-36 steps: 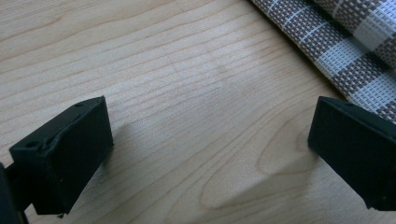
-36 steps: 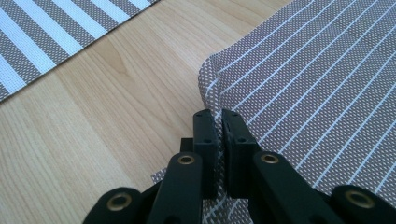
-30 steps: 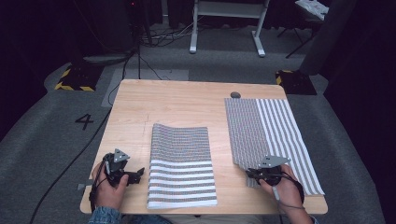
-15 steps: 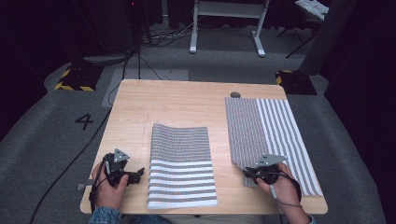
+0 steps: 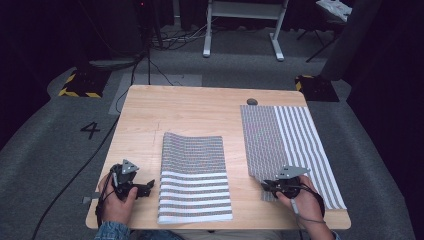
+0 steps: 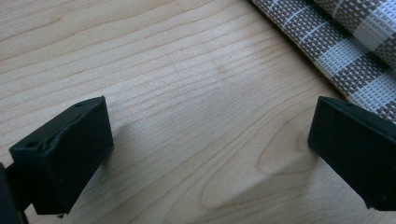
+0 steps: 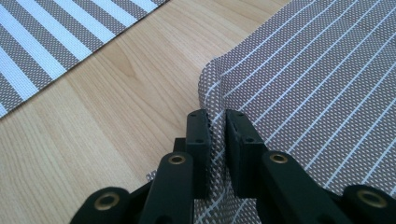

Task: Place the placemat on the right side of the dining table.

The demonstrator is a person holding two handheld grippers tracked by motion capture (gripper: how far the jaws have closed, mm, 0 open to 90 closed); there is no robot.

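Note:
Two woven striped placemats lie on the wooden table (image 5: 195, 112). The folded one (image 5: 195, 175) is in the middle; the other (image 5: 287, 140) lies flat on the right. My right gripper (image 5: 269, 186) is at the right mat's near left corner. In the right gripper view its jaws (image 7: 215, 116) pinch a raised ridge of that mat (image 7: 303, 70); they have just been opening a little, with the fabric still between them. My left gripper (image 5: 148, 185) rests left of the middle mat, open over bare wood (image 6: 210, 140), with the mat's edge (image 6: 345, 46) beside one jaw.
A small dark object (image 5: 252, 101) sits at the far edge of the right mat. Bare wood runs across the far half and left side of the table. White stand legs (image 5: 240, 30) and cables (image 5: 150, 55) are on the floor behind.

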